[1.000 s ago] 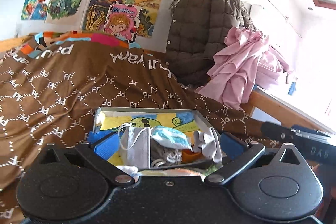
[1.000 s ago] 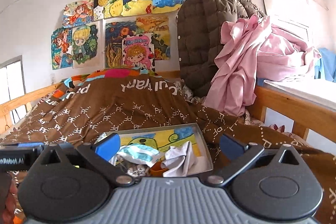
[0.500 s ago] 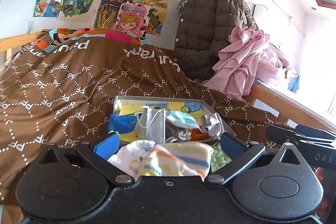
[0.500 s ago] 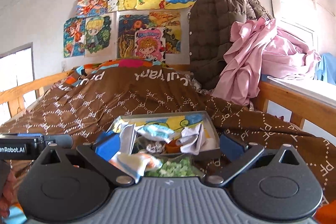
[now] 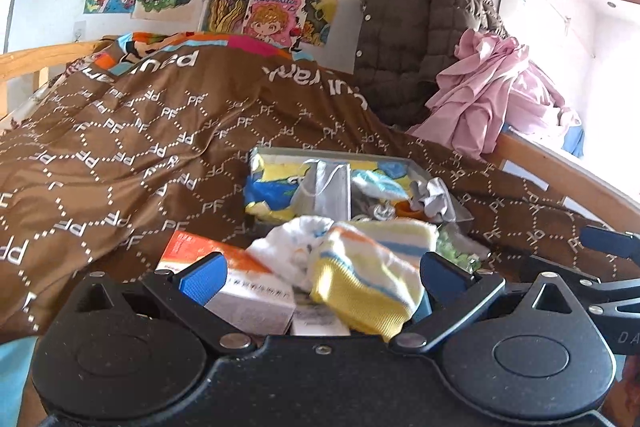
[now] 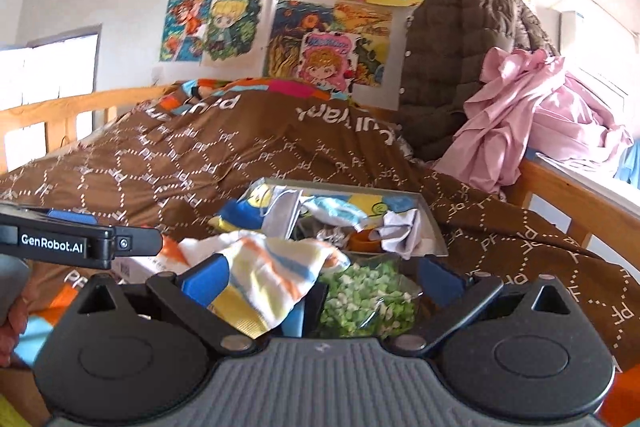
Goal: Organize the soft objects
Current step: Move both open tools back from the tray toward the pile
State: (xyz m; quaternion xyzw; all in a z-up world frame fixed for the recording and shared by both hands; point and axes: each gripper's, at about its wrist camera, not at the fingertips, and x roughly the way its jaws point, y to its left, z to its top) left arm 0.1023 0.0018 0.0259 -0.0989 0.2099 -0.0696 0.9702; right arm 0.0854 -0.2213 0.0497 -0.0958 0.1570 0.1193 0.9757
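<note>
A grey tray point(image 5: 280, 151) lies on the brown quilt and holds a grey face mask point(image 5: 326, 183), a light blue mask and a crumpled grey cloth point(image 5: 434, 197). Nearer me lies a striped sock point(image 5: 372, 267) in yellow, white, orange and blue, beside a white cloth point(image 5: 290, 241). My left gripper point(image 5: 322, 273) is open, with the sock loose between its fingers. My right gripper point(image 6: 324, 279) is open too, over the same striped sock point(image 6: 272, 267) and a green speckled bag point(image 6: 366, 301). The tray point(image 6: 434, 223) is just beyond them.
An orange and white carton point(image 5: 224, 275) lies under the left finger. The brown quilt point(image 5: 140, 155) covers the bed. A dark puffer jacket point(image 5: 420, 27) and pink cloth point(image 5: 484, 95) hang at the right by a wooden rail point(image 5: 560, 171). The left gripper's body point(image 6: 80, 243) reaches in from the left.
Both grippers have drawn back from the tray toward me. The striped sock, the carton and the green bag have come into view between the fingers. Both stay open.
</note>
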